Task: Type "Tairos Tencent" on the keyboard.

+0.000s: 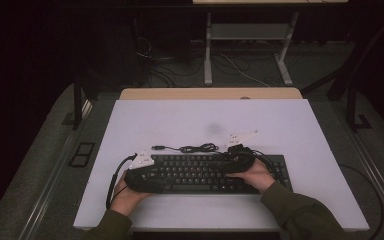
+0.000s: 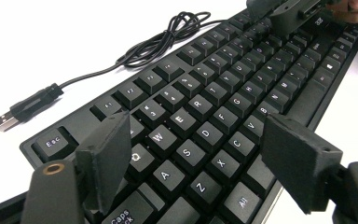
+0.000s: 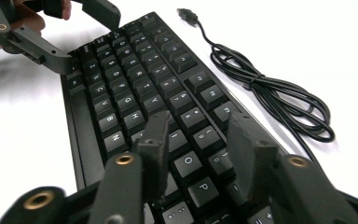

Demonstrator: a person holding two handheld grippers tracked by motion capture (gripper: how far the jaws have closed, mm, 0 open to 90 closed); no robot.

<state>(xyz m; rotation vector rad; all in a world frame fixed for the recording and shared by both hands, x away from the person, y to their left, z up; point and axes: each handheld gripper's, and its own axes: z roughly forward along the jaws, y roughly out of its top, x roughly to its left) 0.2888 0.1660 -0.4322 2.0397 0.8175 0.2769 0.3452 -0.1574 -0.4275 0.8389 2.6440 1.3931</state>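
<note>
Keyboard [image 2: 205, 116]: black plastic, matt keycaps with faint sheen, white printed letters. Cable [image 3: 279, 93]: black, smooth rubbery jacket, slightly glossy; plug [image 2: 4, 122] tip bare metal. Table [image 1: 290, 125]: white, matt, smooth top; pale wood strip along far edge. Gripper pads [image 2: 109, 156]: black, rough foam-like; brass-coloured metal inserts in arms. Sleeve [image 1: 305, 215]: olive cloth.

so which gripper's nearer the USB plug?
Left. The left gripper hovers over the keyboard's Esc end, beside the USB plug; the right gripper sits over the far end.
</note>
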